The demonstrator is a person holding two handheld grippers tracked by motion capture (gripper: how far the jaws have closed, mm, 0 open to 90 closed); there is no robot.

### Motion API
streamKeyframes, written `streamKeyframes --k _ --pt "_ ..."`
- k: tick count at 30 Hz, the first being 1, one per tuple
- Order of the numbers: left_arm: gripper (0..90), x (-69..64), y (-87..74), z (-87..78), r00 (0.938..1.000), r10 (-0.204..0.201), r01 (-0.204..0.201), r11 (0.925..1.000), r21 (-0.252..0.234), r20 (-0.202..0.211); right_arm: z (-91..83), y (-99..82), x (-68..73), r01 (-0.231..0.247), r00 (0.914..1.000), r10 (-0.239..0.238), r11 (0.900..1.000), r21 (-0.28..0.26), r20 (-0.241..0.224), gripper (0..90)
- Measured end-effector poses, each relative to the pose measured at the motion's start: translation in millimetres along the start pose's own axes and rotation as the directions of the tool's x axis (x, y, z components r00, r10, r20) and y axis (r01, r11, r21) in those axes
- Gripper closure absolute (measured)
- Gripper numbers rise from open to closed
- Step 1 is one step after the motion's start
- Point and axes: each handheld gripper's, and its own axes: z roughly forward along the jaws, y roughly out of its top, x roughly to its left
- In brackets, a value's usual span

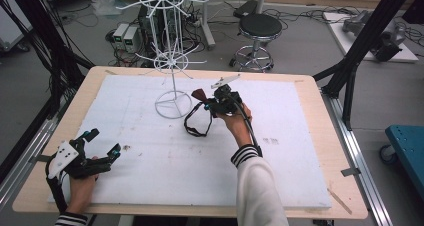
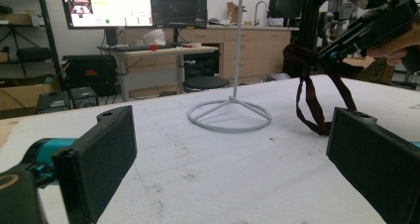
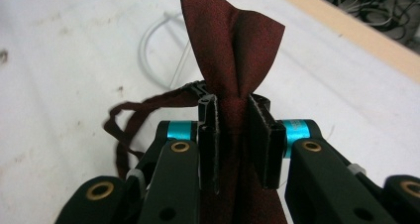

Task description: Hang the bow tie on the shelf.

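The bow tie (image 3: 233, 60) runs off the right gripper view's bottom edge.

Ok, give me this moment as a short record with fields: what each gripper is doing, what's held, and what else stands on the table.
right gripper: shut on the dark red bow tie, lifted above the white mat
bow tie strap: hangs in a loop below the gripper
left gripper: open, nothing between its jaws, low at the mat's near left corner
white wire stand: upright at the far side of the mat, its ring base beside the strap
table: light wood, under the mat
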Motion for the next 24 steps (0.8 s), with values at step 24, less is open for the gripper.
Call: streamKeyframes --k 24 --pt "5.7 0.1 0.1 0.2 1.0000 -0.002 0.002 1.0000 0.001 -0.001 -39.5 3.0 -17.0 -0.112 0.9831 0.138 0.9732 -0.201 0.121 76.6"
